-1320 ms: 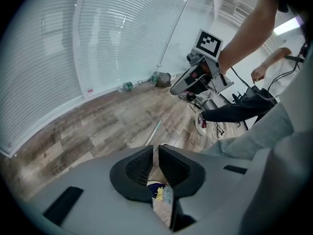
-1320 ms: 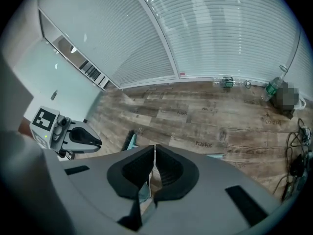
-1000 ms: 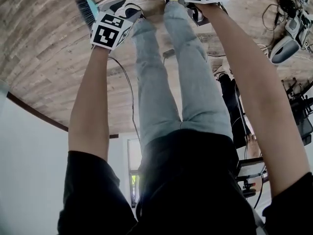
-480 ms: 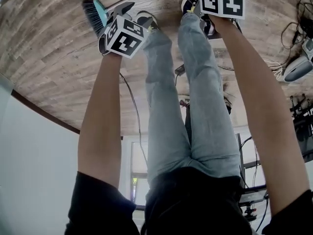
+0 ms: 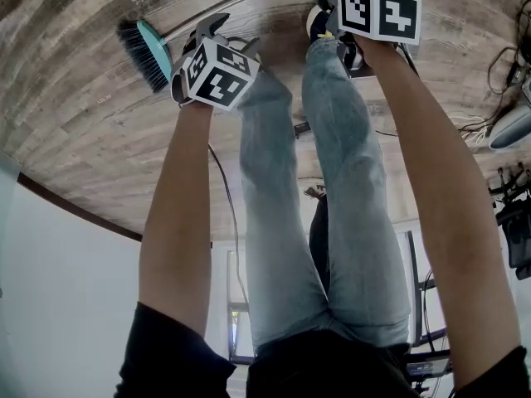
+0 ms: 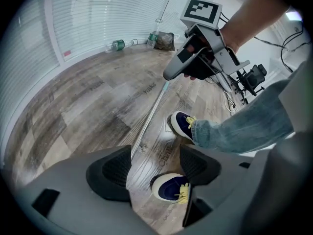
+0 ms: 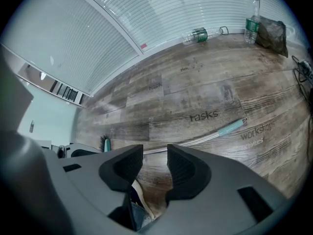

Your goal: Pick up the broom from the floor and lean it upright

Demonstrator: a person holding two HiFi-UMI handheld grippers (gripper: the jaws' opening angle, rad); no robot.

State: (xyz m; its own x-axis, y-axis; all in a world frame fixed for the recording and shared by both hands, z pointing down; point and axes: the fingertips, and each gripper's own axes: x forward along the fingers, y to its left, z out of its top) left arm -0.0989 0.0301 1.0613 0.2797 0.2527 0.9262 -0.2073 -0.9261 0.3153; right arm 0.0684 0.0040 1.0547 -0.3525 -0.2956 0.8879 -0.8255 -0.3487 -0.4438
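Now the person is bent double over the floor, both arms reaching down past the knees. The broom lies flat on the planks just in front of the shoes, well away from the floor's far edge, where two bottles and a dark bag sit along the blinds. Its bristles are at the person's left, and the teal grip at the end of the pole is out to the right.

The left gripper hangs over the floor near the bristle end, pointing steeply down. Its jaws have just been opening and stand wide apart. The pole runs up to the inner edge of one pad, but nothing is pressed between them; only floor and a shoe toe show in the gap.

The right gripper hovers further along, also pointing down. Its jaws are apart with a narrower gap, and the pole lies beyond their tips, not between them.
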